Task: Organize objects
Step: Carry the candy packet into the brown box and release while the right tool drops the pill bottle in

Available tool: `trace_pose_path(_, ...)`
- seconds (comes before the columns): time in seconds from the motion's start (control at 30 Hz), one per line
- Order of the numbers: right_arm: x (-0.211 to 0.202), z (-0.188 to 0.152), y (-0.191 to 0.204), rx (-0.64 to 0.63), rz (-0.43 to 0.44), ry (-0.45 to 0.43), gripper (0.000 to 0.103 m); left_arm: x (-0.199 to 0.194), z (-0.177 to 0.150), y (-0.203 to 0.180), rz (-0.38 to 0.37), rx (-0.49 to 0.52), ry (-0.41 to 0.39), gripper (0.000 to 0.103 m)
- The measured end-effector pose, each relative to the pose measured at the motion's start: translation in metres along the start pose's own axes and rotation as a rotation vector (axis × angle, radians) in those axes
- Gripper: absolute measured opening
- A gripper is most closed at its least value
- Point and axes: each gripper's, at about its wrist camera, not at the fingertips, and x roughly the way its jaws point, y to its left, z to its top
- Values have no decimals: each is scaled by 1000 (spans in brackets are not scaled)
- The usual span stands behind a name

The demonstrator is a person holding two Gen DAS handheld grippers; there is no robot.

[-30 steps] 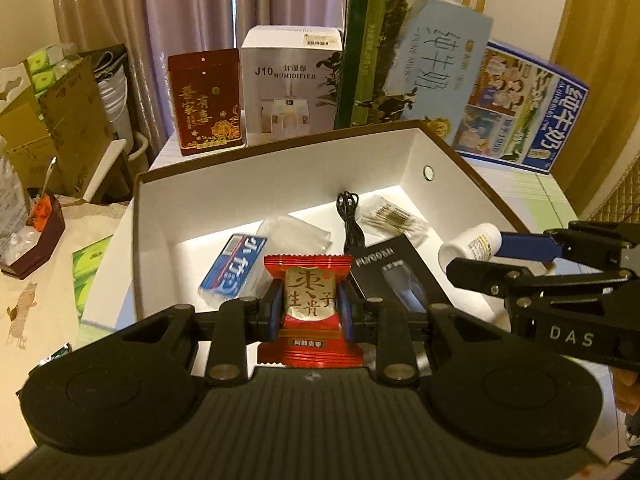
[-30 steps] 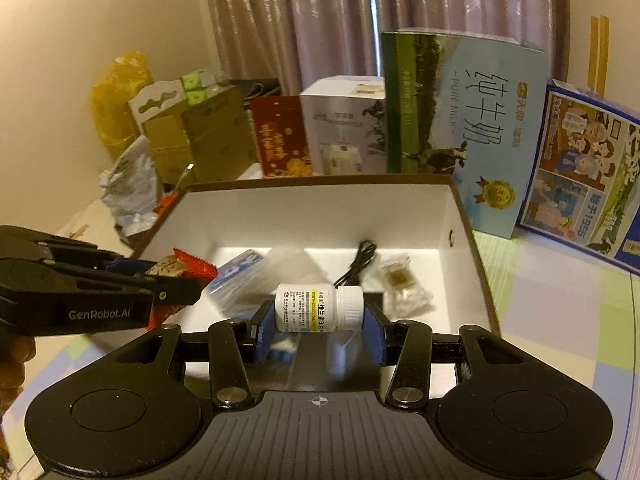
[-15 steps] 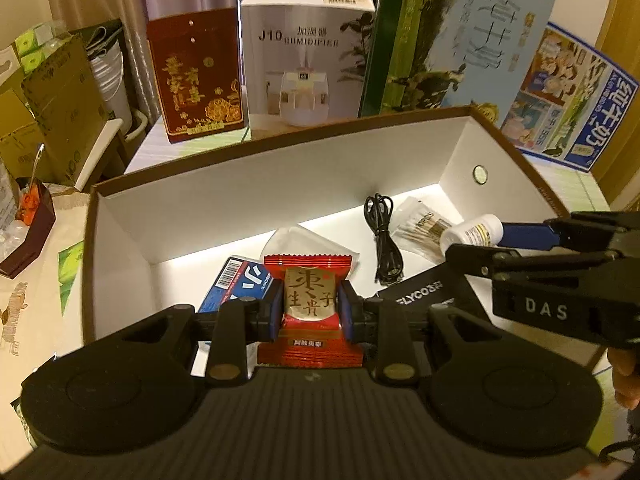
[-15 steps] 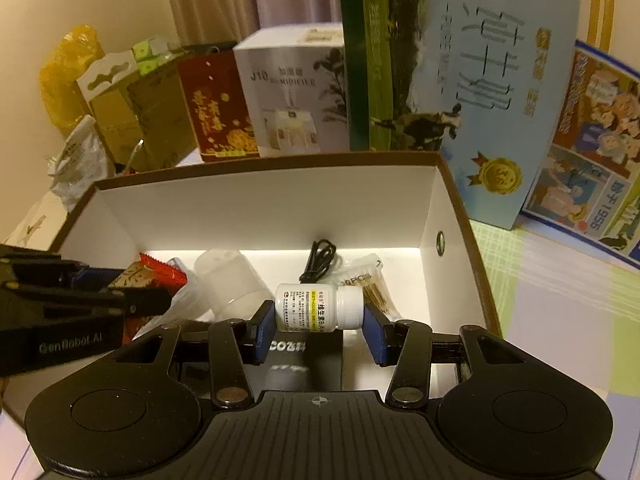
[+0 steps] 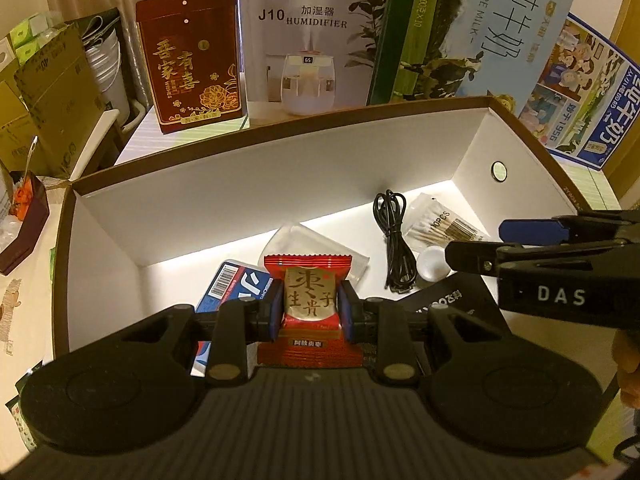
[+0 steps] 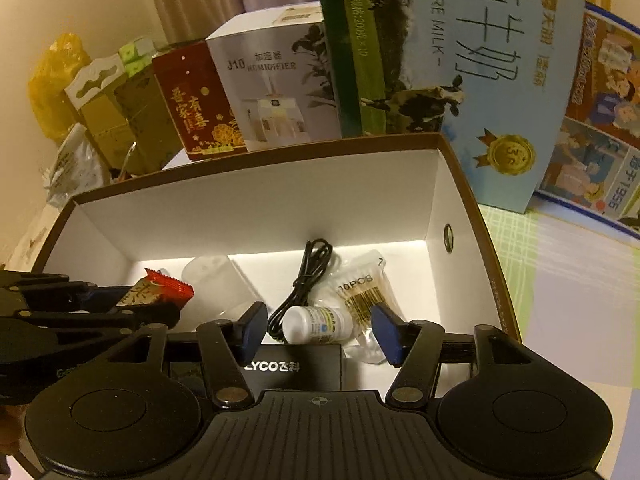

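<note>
Here my right claw point(image 6: 318, 330) stands spread over the white pill bottle point(image 6: 318, 324), which lies on the floor of the brown box point(image 6: 460, 172); my left claw point(image 5: 308, 312) grips the red candy packet point(image 5: 309, 304) above the same box. Best lower it, then part. Legible: "J10 HUMIDIFIER" point(image 5: 308, 36), "PURE MILK" point(image 5: 480, 40), "100PCS" point(image 5: 440, 224).

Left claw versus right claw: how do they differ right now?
The left claw is shut on the red snack packet, gripped at its sides; the right claw is open and holds nothing. The packet hangs above the items in the box, while the white pill bottle lies on its side on the box floor between the right claw's spread fingers. Both reach into the same box.
</note>
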Motion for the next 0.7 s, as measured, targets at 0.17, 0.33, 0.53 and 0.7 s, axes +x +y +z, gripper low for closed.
trace_pose_path(0.17, -1, 1, 0, -3, -4, -1, 59, 3, 1, 0, 4, 6, -7, 24)
trace_pose_path(0.33, -4, -1, 3, -39, -11, -6, 67, 0, 2, 3, 30, 12, -35, 47)
trace_pose_path(0.53, -14, -6, 9, -87, 19, -12, 83, -10, 1, 11, 46, 3, -30, 69)
trace_pose_path(0.7, -25, -12, 16, -130, 20, -30, 93, -23, -2, 14, 52, -6, -26, 75)
